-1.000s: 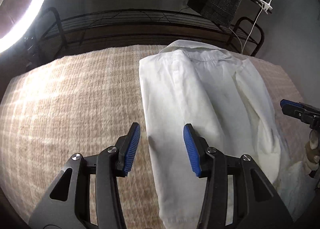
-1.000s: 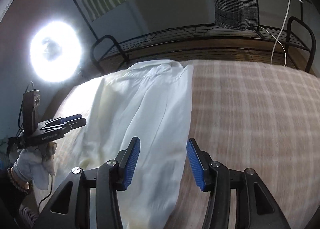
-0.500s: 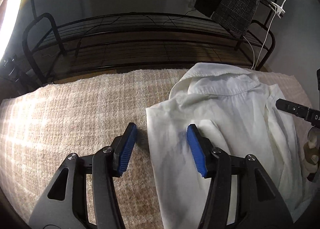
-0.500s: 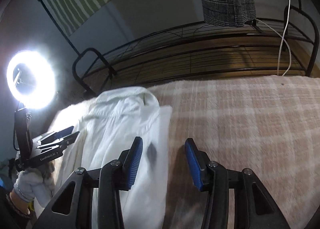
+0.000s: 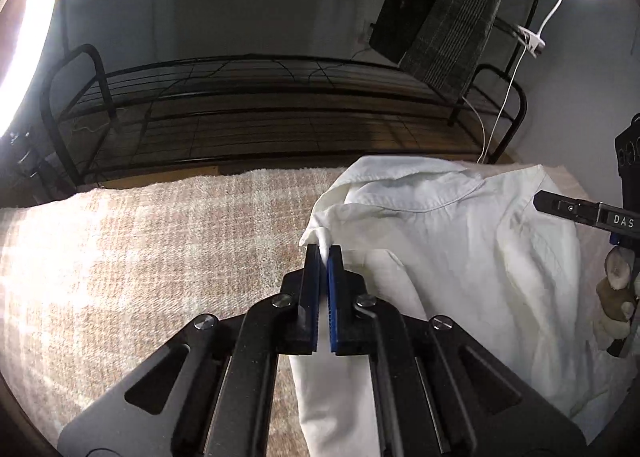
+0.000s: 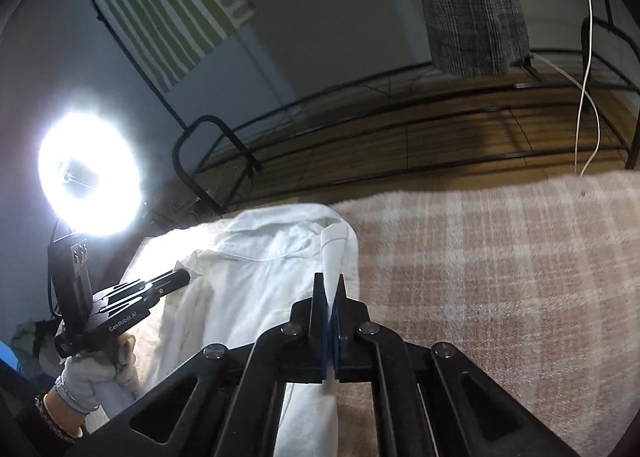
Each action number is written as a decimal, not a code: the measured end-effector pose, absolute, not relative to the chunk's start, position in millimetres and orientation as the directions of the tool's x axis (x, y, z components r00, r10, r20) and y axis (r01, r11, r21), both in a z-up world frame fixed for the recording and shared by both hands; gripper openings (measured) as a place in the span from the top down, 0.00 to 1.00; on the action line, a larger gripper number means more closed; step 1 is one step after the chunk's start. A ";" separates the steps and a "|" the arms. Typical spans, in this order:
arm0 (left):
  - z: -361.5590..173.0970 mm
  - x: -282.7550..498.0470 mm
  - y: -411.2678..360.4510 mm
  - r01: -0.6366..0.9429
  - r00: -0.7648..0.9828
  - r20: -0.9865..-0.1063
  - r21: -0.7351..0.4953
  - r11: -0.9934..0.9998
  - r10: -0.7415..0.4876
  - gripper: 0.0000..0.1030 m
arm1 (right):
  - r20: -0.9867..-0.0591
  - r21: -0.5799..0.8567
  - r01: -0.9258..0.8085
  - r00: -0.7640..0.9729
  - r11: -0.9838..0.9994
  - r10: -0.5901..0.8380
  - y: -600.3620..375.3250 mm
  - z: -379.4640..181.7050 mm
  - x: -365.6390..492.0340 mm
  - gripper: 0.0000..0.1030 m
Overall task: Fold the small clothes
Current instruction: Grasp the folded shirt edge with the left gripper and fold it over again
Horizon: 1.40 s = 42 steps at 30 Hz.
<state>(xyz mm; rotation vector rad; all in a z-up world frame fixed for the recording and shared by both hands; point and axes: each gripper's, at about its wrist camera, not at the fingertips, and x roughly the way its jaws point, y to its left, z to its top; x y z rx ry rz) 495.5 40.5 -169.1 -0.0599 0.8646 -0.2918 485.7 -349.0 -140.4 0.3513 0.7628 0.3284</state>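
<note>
A white collared shirt (image 5: 452,241) lies lengthwise on a pink and white checked blanket (image 5: 160,257), collar at the far edge. My left gripper (image 5: 324,253) is shut on the shirt's left edge near the shoulder. In the right wrist view the shirt (image 6: 256,281) lies left of centre, and my right gripper (image 6: 329,285) is shut on its right edge near the shoulder. Each gripper shows at the side of the other's view: the right one (image 5: 576,213) and the left one (image 6: 160,285).
A black metal rack (image 5: 260,109) stands just beyond the blanket's far edge (image 6: 480,193). A ring light (image 6: 90,181) glares at the left. A checked garment (image 6: 468,5) hangs above the rack, and a white cable (image 6: 588,69) hangs at the right.
Both grippers moved forward along the shirt's side edges to the shoulders and went from open to shut, each pinching an edge of the shirt.
</note>
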 end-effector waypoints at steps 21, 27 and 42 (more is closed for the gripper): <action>-50.2 363.3 49.1 0.328 0.688 -0.632 -0.167 0.930 -0.356 0.99 | -0.556 0.326 -0.279 0.716 0.903 0.422 -326.1 -42.3 359.2 1.00; -36.7 308.1 54.9 0.350 0.697 -0.613 -0.163 0.922 -0.373 0.99 | -0.563 0.295 -0.295 0.714 0.909 0.415 -318.8 -34.5 311.9 1.00; -74.7 189.9 58.3 0.387 0.639 -0.674 -0.134 0.912 -0.370 0.99 | -0.587 0.266 -0.280 0.711 0.922 0.386 -302.5 -64.0 193.3 1.00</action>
